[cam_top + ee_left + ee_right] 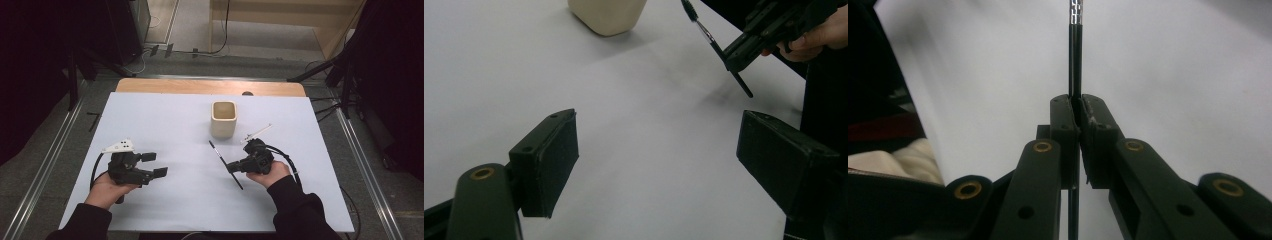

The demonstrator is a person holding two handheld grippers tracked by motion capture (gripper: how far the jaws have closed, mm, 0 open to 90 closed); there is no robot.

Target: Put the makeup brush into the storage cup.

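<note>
Pen: slim black stick with a short silvery band near one end, seen in the right gripper view. It is held off the tabletop in front of the cup and a little to the cup's right as the high view has it, lying slantwise with its far tip pointing toward the cup's base. Judged light, rigid and smooth-barrelled, so it is likely to pivot or slide in a pinch taken far from its middle. The present hold sits somewhat below mid-length; a grip nearer the centre would probably steady it for any upright placing.

Right claw: fully closed on the pen, both pads pressed flat against the barrel, which runs straight up between them in the right gripper view.

Left claw: wide open and holding nothing, hovering well to the left of the cup and nearer the person. Its two black pads stand far apart over bare white surface.

Cup: cream, squarish with rounded corners, standing upright on the tabletop with its mouth open to the top. The inside looks empty, though its floor is too shadowed to be sure. It appears thick-walled and steady, possibly ceramic or plastic; which one cannot be told. Its lower body shows at the top of the left gripper view.

White stick: thin, pale, lying flat just to the right of the cup, apart from it; what kind of thing it is cannot be told.
</note>
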